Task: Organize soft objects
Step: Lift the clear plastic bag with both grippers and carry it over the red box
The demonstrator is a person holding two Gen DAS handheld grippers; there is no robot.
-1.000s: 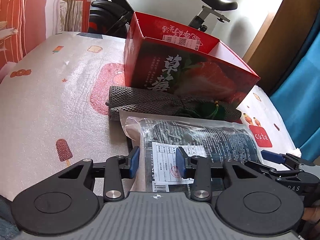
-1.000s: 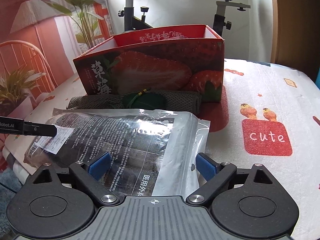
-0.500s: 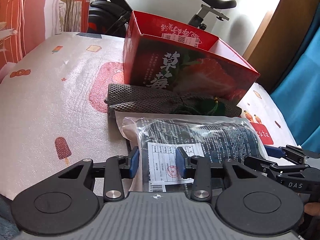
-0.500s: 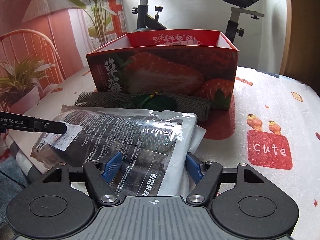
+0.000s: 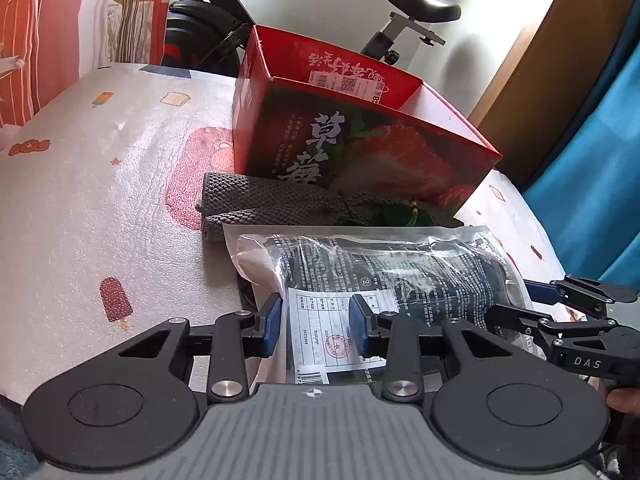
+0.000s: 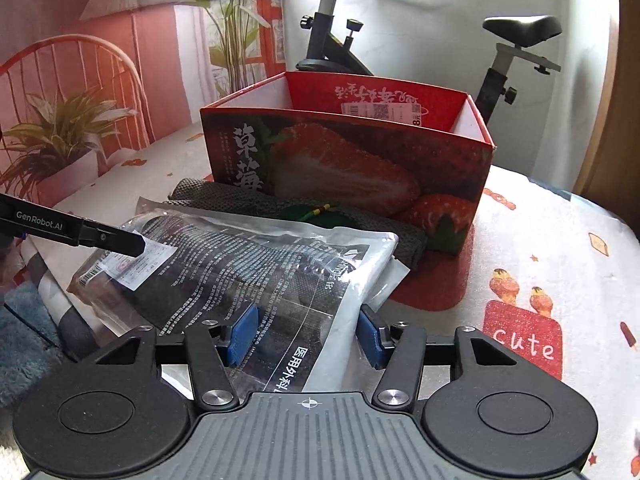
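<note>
A clear plastic bag (image 5: 400,268) of dark folded fabric with a white label lies in front of the open red strawberry box (image 5: 360,152). My left gripper (image 5: 316,330) is shut on the bag's labelled end, jaws still tightening a little. My right gripper (image 6: 306,336) has the other corner of the bag (image 6: 260,264) between its blue pads. Its jaws are closing and the film bunches against both pads. That end hangs just off the surface. A grey knitted cloth (image 5: 260,204) with a green corded item (image 5: 396,216) lies between bag and box (image 6: 348,160).
The printed white mat (image 5: 100,200) stretches away to the left of the box. An exercise bike (image 6: 332,20) stands behind the box. A blue curtain (image 5: 600,160) hangs at the right. Blue fluffy fabric (image 6: 24,340) lies below the mat's near edge.
The right jaws narrowed from wide apart until the bag's corner fills the gap, and the right gripper rose and rolled a little. The left gripper stayed in place on the labelled end.
</note>
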